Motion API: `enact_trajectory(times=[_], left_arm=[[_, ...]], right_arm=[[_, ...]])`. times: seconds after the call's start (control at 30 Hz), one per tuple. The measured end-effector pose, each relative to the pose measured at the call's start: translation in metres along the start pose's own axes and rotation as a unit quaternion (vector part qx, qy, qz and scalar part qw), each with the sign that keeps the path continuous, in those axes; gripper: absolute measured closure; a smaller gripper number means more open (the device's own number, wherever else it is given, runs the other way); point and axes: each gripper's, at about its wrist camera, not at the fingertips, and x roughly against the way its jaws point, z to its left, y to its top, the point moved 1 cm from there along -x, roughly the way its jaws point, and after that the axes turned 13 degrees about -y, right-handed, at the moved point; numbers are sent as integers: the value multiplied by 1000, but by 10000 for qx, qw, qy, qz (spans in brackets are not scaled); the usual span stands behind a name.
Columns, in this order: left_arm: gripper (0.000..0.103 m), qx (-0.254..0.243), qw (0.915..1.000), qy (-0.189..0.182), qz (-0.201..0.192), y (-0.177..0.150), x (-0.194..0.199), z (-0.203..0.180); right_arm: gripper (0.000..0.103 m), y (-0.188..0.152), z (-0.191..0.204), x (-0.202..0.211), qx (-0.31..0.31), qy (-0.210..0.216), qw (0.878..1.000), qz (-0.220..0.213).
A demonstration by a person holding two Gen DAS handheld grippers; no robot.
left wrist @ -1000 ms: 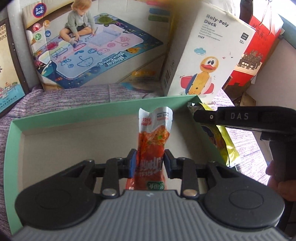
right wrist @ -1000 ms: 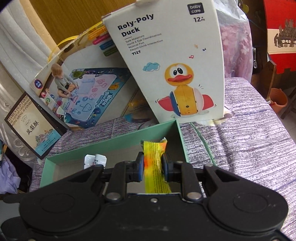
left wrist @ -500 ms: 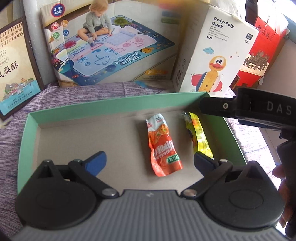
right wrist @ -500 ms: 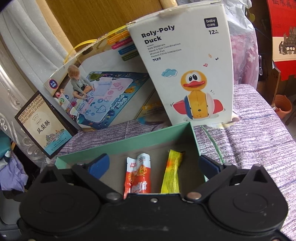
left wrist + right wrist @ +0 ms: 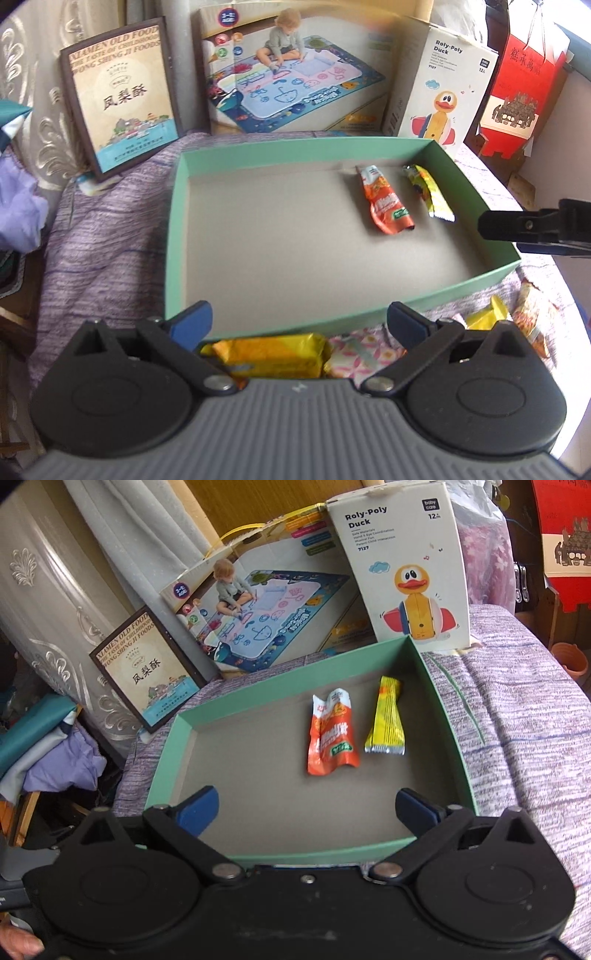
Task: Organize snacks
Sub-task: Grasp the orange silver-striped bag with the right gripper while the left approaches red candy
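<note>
Two snack packs, orange foil (image 5: pixel 332 738) and yellow foil (image 5: pixel 386 720), are laid in the shallow green cardboard box (image 5: pixel 448 734); both the left gripper (image 5: pixel 297 317) and the right gripper (image 5: pixel 306 806) are spread wide with nothing between; next, a loose yellow wrapped snack (image 5: pixel 269 354) should be picked.

Far side, left to right, propped upright: framed Xiamen Old Food pastry box (image 5: pixel 122 96); doodle-mat toy box (image 5: pixel 291 81); Roly-Poly Duck box (image 5: pixel 402 568); red gift bag (image 5: pixel 524 96). Beneath: purple woven cover (image 5: pixel 517 716). Far left: folded lilac cloth (image 5: pixel 62 764), embossed curtain (image 5: pixel 48 590).
</note>
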Motion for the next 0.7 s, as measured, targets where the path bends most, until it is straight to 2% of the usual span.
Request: enact_trajectory(times=[0.13, 0.33, 0.4, 0.47, 0.53, 0.7], left_arm=[[0, 91, 9998, 163, 101, -33, 14, 21], [0, 476, 9981, 260, 286, -73, 16, 49], [0, 462, 9979, 257, 384, -81, 12, 52], [0, 395, 9979, 234, 454, -89, 6, 53], [0, 368, 9978, 257, 488, -93, -1, 55], [0, 465, 9961, 501, 562, -98, -14, 69]], right_arm=[[0, -27, 12, 8, -6, 161, 9998, 150], [1, -46, 44, 3, 125, 495, 9979, 407], [13, -52, 60, 1, 420, 500, 9970, 404], [37, -59, 76, -4, 651, 501, 9953, 521], [52, -65, 90, -9, 823, 489, 9931, 676], [54, -77, 123, -26, 1184, 651, 9859, 990]])
